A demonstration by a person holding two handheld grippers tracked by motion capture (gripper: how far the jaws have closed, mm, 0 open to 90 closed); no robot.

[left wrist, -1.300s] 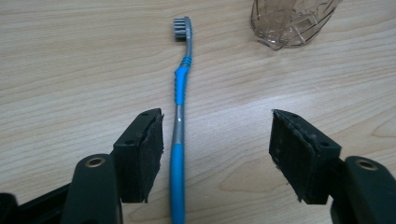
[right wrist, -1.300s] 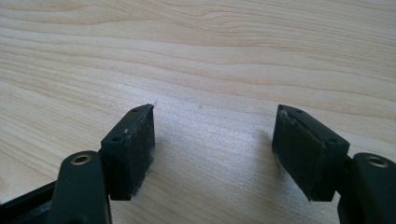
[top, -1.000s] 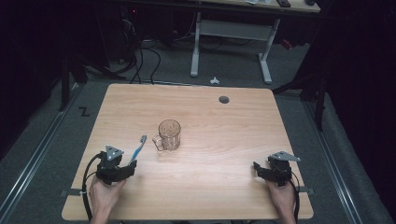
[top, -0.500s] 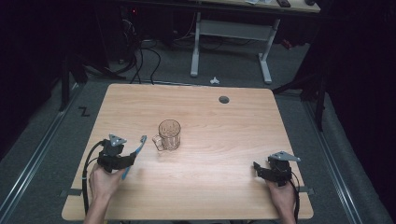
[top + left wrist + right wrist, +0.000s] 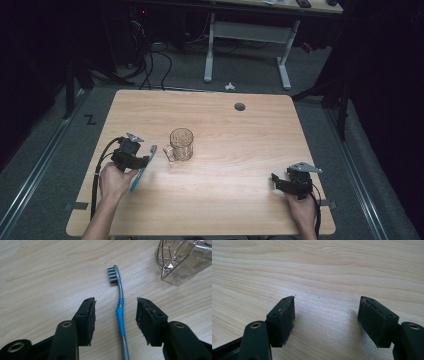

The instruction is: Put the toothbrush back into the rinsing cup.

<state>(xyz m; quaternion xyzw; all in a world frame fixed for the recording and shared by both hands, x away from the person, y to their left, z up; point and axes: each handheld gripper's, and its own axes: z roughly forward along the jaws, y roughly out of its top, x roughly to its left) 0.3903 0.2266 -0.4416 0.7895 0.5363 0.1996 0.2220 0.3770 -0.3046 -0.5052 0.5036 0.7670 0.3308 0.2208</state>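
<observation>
A blue and grey toothbrush (image 5: 120, 315) lies flat on the wooden table (image 5: 240, 145), its grey bristles pointing away from me. My left gripper (image 5: 115, 315) hovers over its handle with one jaw on each side; the jaws have just been closing, and the pads stand clear of the handle. In the high view that left gripper (image 5: 141, 162) sits above the toothbrush (image 5: 138, 175), left of a clear glass mug (image 5: 181, 144). The mug's (image 5: 180, 260) base and handle show at the upper right of the left gripper view. My right gripper (image 5: 325, 317) stands open over bare wood near the table's front right corner (image 5: 275, 180).
A round cable hole (image 5: 240, 106) lies near the table's far edge. Beyond the table, a white desk frame (image 5: 250, 45) and cables rest on the grey floor. A rail runs along the left side of the floor.
My left gripper has moved forward along the toothbrush toward the mug, and its jaws have narrowed around the handle. The right gripper has stayed in place.
</observation>
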